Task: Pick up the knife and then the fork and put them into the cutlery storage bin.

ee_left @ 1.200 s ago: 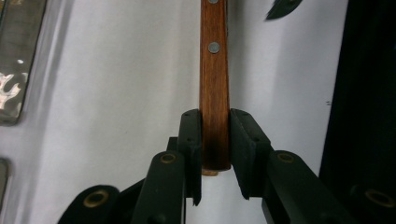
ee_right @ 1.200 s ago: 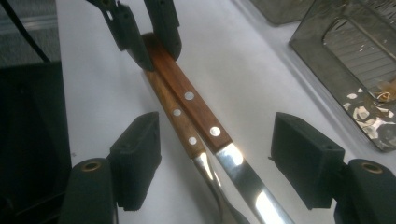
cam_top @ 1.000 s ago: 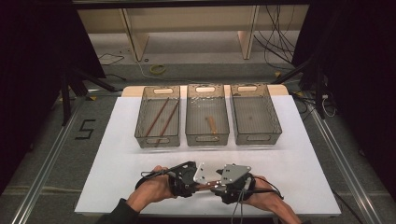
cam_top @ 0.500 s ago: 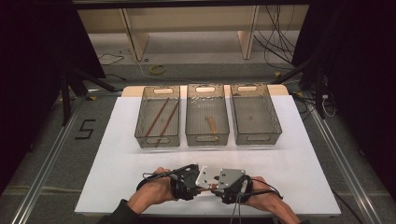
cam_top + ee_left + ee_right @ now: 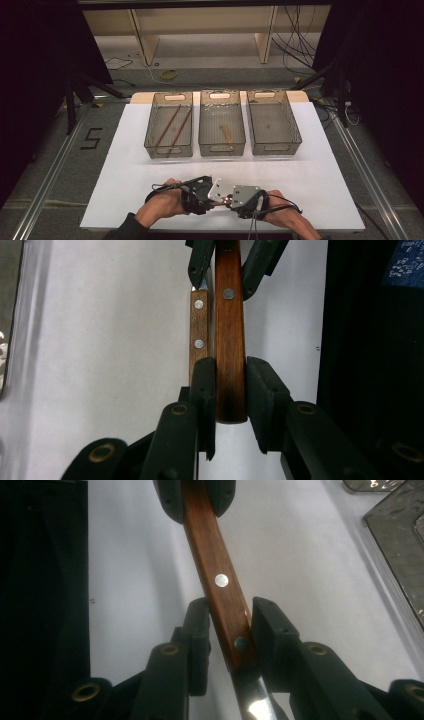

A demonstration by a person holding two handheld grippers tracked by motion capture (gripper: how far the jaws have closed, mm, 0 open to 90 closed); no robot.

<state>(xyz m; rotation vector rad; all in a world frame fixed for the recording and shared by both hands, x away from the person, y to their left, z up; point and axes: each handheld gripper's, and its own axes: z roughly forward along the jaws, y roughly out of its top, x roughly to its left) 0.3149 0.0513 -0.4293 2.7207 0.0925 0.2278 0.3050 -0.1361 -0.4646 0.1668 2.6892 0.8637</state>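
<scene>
Item: dark brown wooden-handled knife with steel rivets [image 5: 229, 325], held just above the near edge of the white desk [image 5: 320, 190].
Left hand-held gripper [image 5: 231, 385]: pinching the handle's butt end.
Right hand-held gripper [image 5: 231, 625]: pinching the handle at the blade end.
Change: over the last second the pair has drifted slightly nearer and left, with both grips unchanged.
Reading: probably a hand-over, with neither side released yet.
Writing: black "5" on the floor [image 5: 91, 138], left of the desk; no brand legible.

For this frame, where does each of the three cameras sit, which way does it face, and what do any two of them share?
High view: above the person's side, looking forward and down on the table; forearms, left gripper and right gripper show.
Left gripper view: rides the left gripper, looking along its jaws at the knife handle.
Right gripper view: rides the right gripper, looking back along the same handle; the blade starts at its jaws.
Shared: both gripper views show the handle and the opposite gripper's jaws.
</scene>
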